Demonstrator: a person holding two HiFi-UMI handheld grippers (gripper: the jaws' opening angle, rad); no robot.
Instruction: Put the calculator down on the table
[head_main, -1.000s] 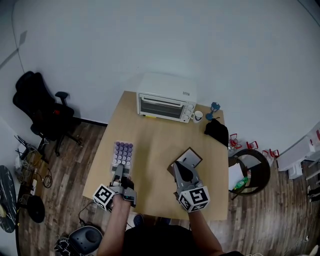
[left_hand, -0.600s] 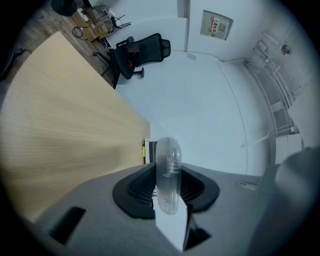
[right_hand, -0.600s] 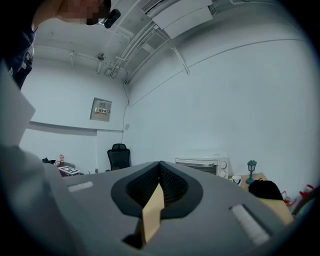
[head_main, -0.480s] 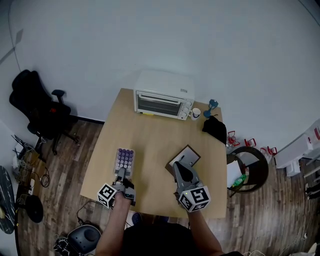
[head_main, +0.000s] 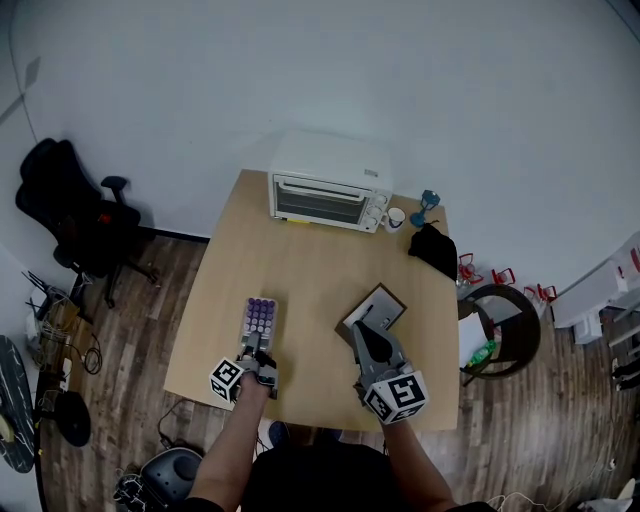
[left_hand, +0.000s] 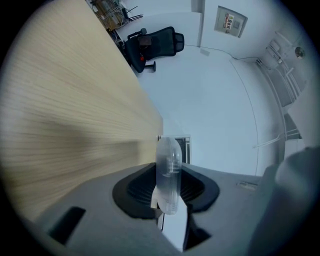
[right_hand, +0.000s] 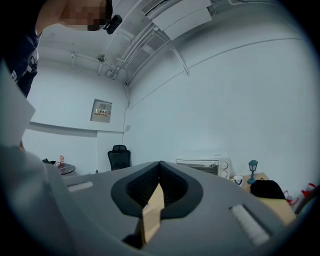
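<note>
Purple keys face up on the calculator (head_main: 259, 317), which the left gripper (head_main: 259, 346) pinches by its near end. The jaws are pressed onto the thin body, so it sticks straight out ahead. It hangs flat and low over the front left part of the bench (head_main: 310, 260); I can't tell whether its underside touches the wood yet. Gripping the end keeps the face level, so I'd judge it can be laid flat and let go without tipping. The left forearm reaches in over the near edge, gripper pointing almost level toward the oven (head_main: 330, 195) at the back. The right gripper (head_main: 361, 328) is clamped on the edge of a thin brown-rimmed board (head_main: 385, 305), well apart from the calculator. It is held level too, probably just to keep the board out of the way.
</note>
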